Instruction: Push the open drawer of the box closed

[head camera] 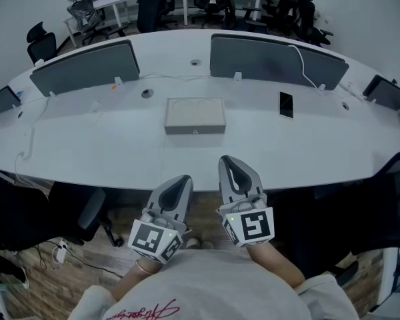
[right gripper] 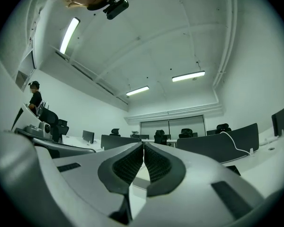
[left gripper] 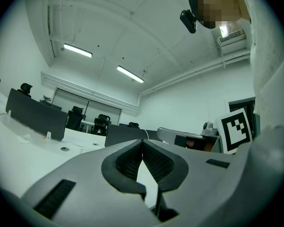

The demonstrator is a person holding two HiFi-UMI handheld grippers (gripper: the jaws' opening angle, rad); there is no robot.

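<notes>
**A:** Where's the box?

**B:** The box (head camera: 195, 114) sits mid-tabletop (head camera: 107, 149), well ahead of both grippers. Its drawer front (head camera: 195, 131) faces the person.

**A:** And the grippers?

**B:** The left gripper (head camera: 185, 178) and right gripper (head camera: 225, 159) hang near the body, short of the tabletop's edge. On each, the fingers (right gripper: 156, 162) meet at the tips with nothing between them.

**A:** How far out is the drawer?

**B:** Hard to say from here. It looks about flush with the box, perhaps slightly proud.

**A:** How should the push go?

**B:** Closed fingers suit it. I'd meet the middle of the drawer front squarely and press straight along its travel. The other gripper could brace the box's back so it doesn't slide.
</notes>
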